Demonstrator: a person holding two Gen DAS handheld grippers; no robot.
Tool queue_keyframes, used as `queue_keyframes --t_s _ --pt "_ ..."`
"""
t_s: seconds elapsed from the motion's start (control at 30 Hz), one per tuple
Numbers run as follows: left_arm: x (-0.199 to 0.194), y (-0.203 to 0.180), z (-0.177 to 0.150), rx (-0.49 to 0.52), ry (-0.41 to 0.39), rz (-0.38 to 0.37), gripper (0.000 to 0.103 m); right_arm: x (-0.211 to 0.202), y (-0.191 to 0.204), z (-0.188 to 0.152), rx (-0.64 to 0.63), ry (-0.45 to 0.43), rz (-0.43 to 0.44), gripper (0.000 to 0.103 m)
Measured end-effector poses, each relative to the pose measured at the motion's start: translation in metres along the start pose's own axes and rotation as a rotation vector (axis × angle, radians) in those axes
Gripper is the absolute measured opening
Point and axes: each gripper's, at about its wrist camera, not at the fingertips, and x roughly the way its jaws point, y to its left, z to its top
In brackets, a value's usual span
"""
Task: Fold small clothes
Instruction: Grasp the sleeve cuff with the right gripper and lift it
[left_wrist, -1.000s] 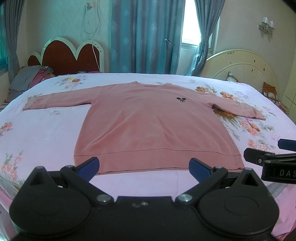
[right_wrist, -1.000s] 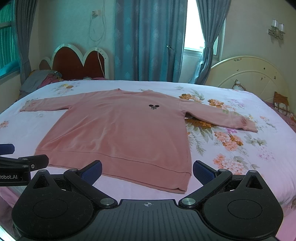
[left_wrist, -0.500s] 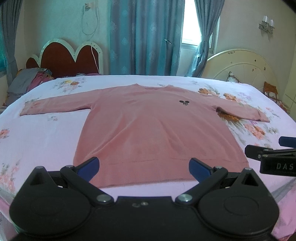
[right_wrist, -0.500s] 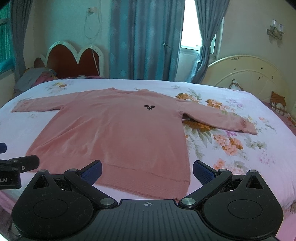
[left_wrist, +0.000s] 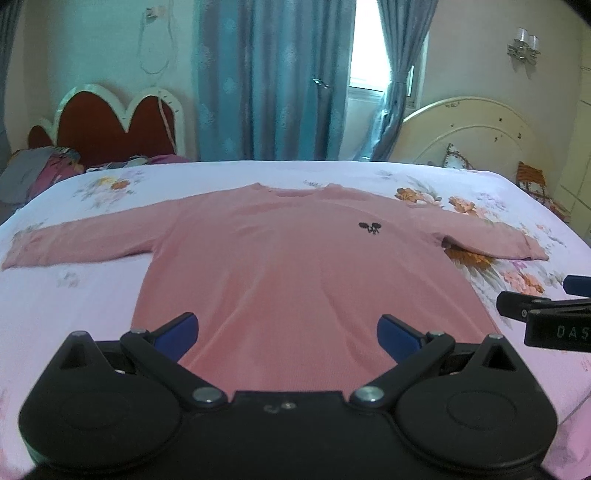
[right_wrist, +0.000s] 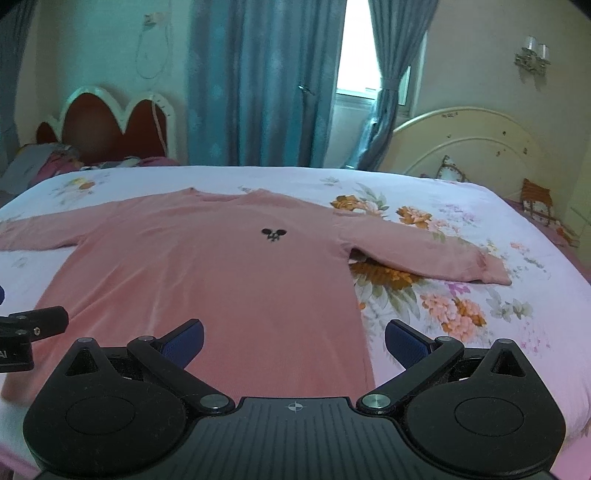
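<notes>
Pink sweater (left_wrist: 295, 280) lay flat, front up, on the floral bed sheet (right_wrist: 461, 302), neck toward 12 o'clock, sleeves out at 9 and 3, hem nearest the cameras at 6. Small black logo (right_wrist: 273, 234) on the chest. Not a single fold made yet.

Left gripper (left_wrist: 286, 330) hovered over the hem's left part, jaws released wide, nothing between them. Right gripper (right_wrist: 293, 338) same deal over the hem's right corner, jaws spread, empty; seen also poking in at 3 o'clock of the left view.

Probably lining up for the first pinch. To do it well: best to drop both sets of jaws low, slide one blue pad (right_wrist: 404, 341) under the fabric, catch both layers at matching spots, then lift evenly so nothing skews. Soft knit, likely to sag and bunch if grabbed one-sided.

Further out: teal curtains (left_wrist: 266, 81) at 12, red scalloped headboard (left_wrist: 110, 125) at 10, cream headboard (right_wrist: 469, 144) at 2.
</notes>
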Motion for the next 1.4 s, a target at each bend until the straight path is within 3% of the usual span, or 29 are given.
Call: queue_keyframes --t_s 0.2,0.4,0.63,0.87,1.0,1.2,1.23,1.27,1.3,1.4 --pt "0.027 0.0 0.018 0.082 -0.045 0.039 0.103 0.027 -0.004 0.018 0.018 0.005 -0.047 0.103" --pt "0.062 -0.01 0.026 0.064 0.014 0.014 0.103 0.058 -0.024 0.028 0.02 0.027 -0.066 0.103" --pt "0.115 -0.047 0.039 0.068 0.055 0.073 0.103 0.114 -0.082 0.04 0.033 0.058 -0.057 0.103" --pt "0.171 -0.088 0.06 -0.039 0.11 -0.008 0.103 0.172 -0.205 0.048 0.235 0.067 -0.069 0.103" --pt "0.194 -0.116 0.068 0.026 0.2 -0.041 0.103 0.197 -0.297 0.039 0.481 0.051 -0.083 0.103" --pt "0.214 -0.14 0.072 0.048 0.221 -0.064 0.103 0.222 -0.384 0.025 0.72 0.013 -0.07 0.102" --pt "0.218 -0.143 0.072 0.061 0.229 -0.073 0.103 0.225 -0.394 0.022 0.75 0.012 -0.066 0.088" --pt "0.221 -0.146 0.073 0.07 0.237 -0.076 0.103 0.229 -0.401 0.019 0.782 0.023 -0.067 0.052" --pt "0.227 -0.151 0.076 0.078 0.236 -0.072 0.103 0.233 -0.409 0.015 0.82 0.037 -0.067 0.046" --pt "0.234 -0.157 0.082 0.084 0.224 -0.063 0.103 0.239 -0.427 0.004 0.921 0.05 -0.052 0.046"
